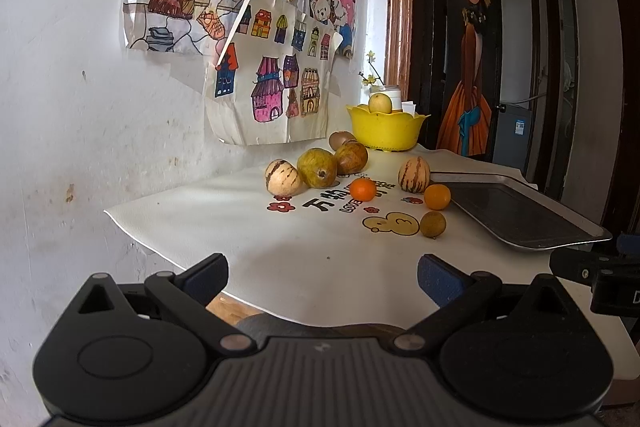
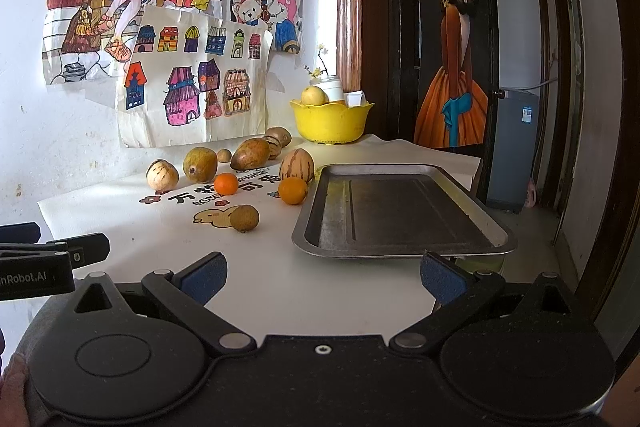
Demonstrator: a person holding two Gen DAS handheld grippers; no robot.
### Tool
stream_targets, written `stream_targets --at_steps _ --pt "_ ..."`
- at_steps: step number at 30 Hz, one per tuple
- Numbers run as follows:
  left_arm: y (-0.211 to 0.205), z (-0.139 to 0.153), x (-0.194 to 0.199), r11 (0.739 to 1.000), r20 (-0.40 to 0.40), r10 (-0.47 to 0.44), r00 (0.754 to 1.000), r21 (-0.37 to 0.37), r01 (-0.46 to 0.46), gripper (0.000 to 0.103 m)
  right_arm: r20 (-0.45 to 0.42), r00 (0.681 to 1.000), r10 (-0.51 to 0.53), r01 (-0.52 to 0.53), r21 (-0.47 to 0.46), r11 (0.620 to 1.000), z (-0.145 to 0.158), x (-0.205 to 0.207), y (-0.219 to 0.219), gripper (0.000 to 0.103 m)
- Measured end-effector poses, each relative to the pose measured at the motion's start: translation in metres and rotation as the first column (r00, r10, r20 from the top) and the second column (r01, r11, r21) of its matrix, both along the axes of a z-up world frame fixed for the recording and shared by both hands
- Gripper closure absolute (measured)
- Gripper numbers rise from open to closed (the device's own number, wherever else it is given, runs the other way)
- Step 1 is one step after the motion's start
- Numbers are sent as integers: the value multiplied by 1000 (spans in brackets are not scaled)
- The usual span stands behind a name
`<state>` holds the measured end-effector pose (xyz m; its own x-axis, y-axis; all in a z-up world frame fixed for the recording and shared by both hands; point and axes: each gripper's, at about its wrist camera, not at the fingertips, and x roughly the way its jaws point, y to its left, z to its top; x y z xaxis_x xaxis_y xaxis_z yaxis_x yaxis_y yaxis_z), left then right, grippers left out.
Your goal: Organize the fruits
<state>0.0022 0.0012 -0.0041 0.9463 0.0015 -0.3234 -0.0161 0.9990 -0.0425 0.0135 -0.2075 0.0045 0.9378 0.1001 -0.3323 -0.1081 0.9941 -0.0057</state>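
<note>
No fruit is taken yet: both the left gripper [image 1: 322,277] and right gripper [image 2: 322,277] hover with jaws apart, empty. Next, probably reach the longan [image 2: 245,218] near the metal tray [image 2: 496,251].

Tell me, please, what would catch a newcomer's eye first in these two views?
Probably the bright children's drawings taped to the white wall, and below them the loose fruit scattered over the white tablecloth, including two small oranges. Next come the yellow bowl at the back holding a pale fruit, and the empty metal tray at the right; both tongs, left and right, are open and hold nothing.
</note>
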Motion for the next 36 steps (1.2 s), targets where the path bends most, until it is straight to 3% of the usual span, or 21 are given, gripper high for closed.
stream_targets --at_steps 6,11,18,25,32,36 --pt "6 -6 3 1000 -9 7 1000 -5 -7 0 1 1000 0 0 -16 1000 -1 2 2 1" --pt "4 6 10 1000 -12 0 1000 -6 0 0 20 1000 6 -5 -40 999 4 7 -1 1" --pt "5 20 34 999 0 -39 999 -12 39 0 47 995 85 -80 -88 993 10 20 -6 1" --pt "11 28 67 994 -40 -103 994 -27 102 0 0 987 158 -158 -107 982 19 44 -13 1" --pt "3 28 88 971 -70 -239 968 11 241 0 -71 956 285 -294 -183 938 45 79 -26 1" --pt "-9 25 100 948 -115 -313 943 23 317 0 -140 918 371 -392 -177 903 57 106 -36 1"
